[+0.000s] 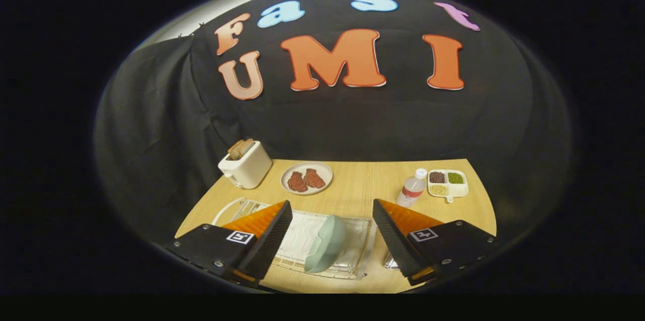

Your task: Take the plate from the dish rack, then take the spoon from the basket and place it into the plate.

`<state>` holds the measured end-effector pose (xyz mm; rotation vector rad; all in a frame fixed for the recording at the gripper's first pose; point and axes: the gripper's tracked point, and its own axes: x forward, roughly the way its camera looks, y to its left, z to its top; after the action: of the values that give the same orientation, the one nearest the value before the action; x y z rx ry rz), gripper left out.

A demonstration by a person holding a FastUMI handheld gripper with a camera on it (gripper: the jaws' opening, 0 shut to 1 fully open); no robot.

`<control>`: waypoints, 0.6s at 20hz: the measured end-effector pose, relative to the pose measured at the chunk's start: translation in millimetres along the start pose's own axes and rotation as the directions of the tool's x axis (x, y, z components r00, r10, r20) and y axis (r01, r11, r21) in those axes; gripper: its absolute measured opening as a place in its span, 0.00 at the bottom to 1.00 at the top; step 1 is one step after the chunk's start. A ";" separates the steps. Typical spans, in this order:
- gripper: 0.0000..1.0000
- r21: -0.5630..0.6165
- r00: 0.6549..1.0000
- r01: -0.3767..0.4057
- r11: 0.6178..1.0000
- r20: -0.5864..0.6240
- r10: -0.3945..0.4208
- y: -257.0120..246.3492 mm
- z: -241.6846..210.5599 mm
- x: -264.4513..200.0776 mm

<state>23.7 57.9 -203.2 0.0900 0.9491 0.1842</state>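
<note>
Wooden table (352, 192) carries dish rack (352, 240) between open tongs (332, 233).

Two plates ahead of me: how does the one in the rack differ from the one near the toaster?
The pale green plate stands on edge in the dish rack, between the open fingers of the gripper; the white plate lies flat on the table beside the toaster, beyond the fingers. The green plate looks empty; the white one carries two brown pieces of food. Both are round.
</note>
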 end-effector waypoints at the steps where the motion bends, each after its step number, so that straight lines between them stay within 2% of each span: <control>1: 0.95 0.006 0.999 -0.002 1.000 -0.046 0.002 0.1 -8.6 7.1; 5: 0.89 0.013 0.976 0.016 1.000 -0.217 -0.013 -4.2 -42.0 24.8; 7: 0.89 -0.001 0.962 0.027 1.000 -0.271 -0.027 -4.3 -55.4 31.3; 12: 0.83 0.045 0.915 0.057 0.997 -0.402 -0.035 1.1 -89.9 49.5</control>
<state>-21.6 68.3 -294.8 0.0825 1.3673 0.1342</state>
